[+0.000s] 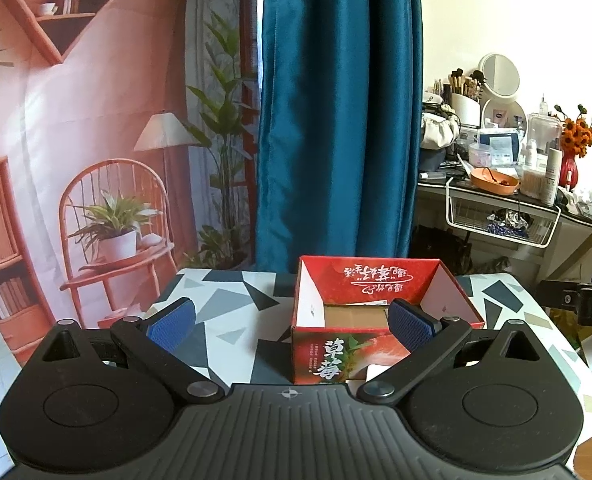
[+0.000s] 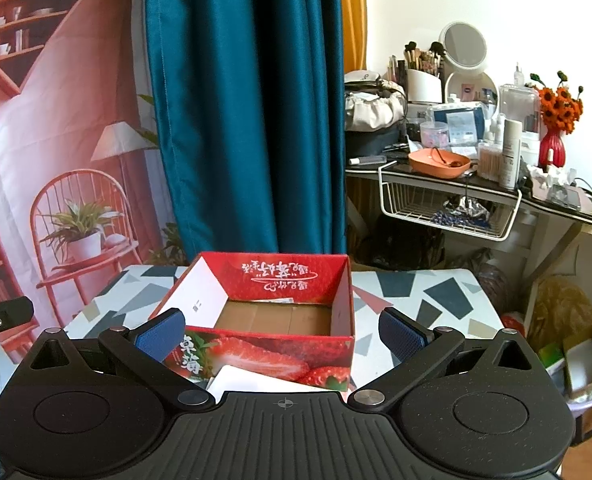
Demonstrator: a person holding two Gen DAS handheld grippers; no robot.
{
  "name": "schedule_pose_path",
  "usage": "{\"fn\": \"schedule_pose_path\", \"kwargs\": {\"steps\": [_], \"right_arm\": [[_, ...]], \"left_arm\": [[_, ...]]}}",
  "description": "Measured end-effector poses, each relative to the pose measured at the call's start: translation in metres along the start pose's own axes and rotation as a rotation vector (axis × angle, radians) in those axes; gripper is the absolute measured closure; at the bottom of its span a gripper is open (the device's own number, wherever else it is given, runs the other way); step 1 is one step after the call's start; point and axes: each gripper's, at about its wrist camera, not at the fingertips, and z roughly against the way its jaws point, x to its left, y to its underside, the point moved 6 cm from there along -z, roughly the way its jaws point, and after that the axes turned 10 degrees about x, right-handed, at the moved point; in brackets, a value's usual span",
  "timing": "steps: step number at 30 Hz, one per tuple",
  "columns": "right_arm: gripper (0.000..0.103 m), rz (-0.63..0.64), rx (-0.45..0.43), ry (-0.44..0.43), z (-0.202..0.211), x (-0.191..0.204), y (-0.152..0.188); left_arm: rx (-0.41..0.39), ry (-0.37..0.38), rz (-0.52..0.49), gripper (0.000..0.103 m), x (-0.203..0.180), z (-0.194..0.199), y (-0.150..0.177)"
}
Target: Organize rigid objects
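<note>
Red strawberry-printed box (image 2: 263, 320) is sitting open on the patterned table (image 2: 436, 300); a white flat object (image 2: 251, 382) is lying just before it. Both the left gripper (image 1: 291, 324) and right gripper (image 2: 281, 334) are hovering wide, empty. Likely next: closing on that object.

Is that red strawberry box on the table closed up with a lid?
No. The strawberry box stands open on top, its bare cardboard floor visible from the right wrist view.
</note>
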Motion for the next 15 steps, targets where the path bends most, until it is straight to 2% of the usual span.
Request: {"fn": "schedule_pose_path", "kwargs": {"steps": [4,8,15], "right_arm": [[0.000,-0.001,0.003,-0.001,-0.0006,-0.0002,0.0024],[0.000,-0.006,0.006,-0.001,-0.0033,-0.0004,0.0039],[0.000,-0.006,0.007,0.000,-0.0034,-0.0013,0.0031]], "left_arm": [[-0.039,-0.014,0.005,0.000,0.0012,0.0034,-0.0010],[-0.041,0.020,0.011,0.000,-0.0002,0.0029,-0.0025],[-0.044,0.017,0.005,0.000,-0.0017,0.0018,-0.0026]]}}
